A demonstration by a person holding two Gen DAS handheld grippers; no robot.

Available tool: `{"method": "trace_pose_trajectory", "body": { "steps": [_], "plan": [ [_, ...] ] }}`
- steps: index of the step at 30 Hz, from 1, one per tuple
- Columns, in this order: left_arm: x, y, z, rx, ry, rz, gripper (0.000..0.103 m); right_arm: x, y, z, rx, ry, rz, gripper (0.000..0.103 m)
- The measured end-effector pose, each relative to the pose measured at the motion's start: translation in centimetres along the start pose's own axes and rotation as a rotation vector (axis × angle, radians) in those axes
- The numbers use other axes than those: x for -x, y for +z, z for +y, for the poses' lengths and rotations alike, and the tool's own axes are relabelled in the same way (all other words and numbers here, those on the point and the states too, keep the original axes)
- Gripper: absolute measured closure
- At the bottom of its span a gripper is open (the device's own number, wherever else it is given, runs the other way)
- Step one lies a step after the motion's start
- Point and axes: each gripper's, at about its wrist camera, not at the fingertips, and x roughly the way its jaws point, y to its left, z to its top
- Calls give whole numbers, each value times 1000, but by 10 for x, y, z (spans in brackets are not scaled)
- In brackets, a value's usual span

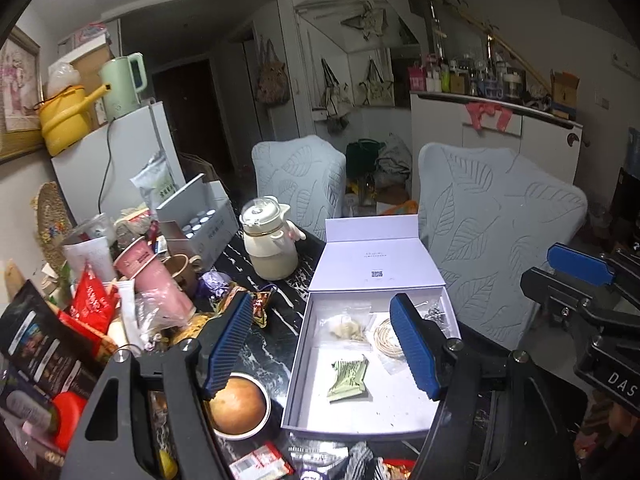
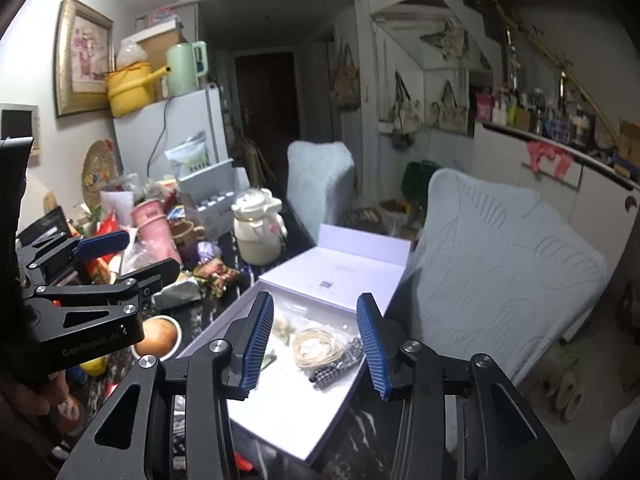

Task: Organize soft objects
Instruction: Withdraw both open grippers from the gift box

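An open white box (image 1: pixel 297 360) lies on the black marble table (image 1: pixel 276 320), its lid (image 1: pixel 372 256) folded back. Inside are a green sachet (image 1: pixel 349 376), a clear bag of pale pieces (image 1: pixel 347 326), a coil of cream cord (image 2: pixel 318 346) and a bag of dark beads (image 2: pixel 332 372). My left gripper (image 1: pixel 320 348) hovers above the box's left edge, open, with nothing between its blue pads. My right gripper (image 2: pixel 316 348) hangs above the box (image 2: pixel 280 412), also open and holding nothing. Each gripper shows at the edge of the other's view, the right (image 1: pixel 564 280) and the left (image 2: pixel 132 260).
A cream teapot (image 1: pixel 272 240) stands behind the box. A bowl with a round brown thing (image 1: pixel 238 404) sits left of it. Pink cups (image 1: pixel 154 280), packets and wrappers crowd the table's left side. Two chairs with leaf-pattern covers (image 1: pixel 500 240) stand at the far edge.
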Motion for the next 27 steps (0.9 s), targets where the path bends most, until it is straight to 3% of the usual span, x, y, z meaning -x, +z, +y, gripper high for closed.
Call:
{"method": "trace_pose_trajectory", "body": {
  "steps": [14,27],
  "plan": [
    [72,-34,12,49,6,-33,30,72,-19,30,45,2,-86,33],
    [107,-87,14,72,-9,0,30,100,-64,45,55,21,-64,32]
  ]
}}
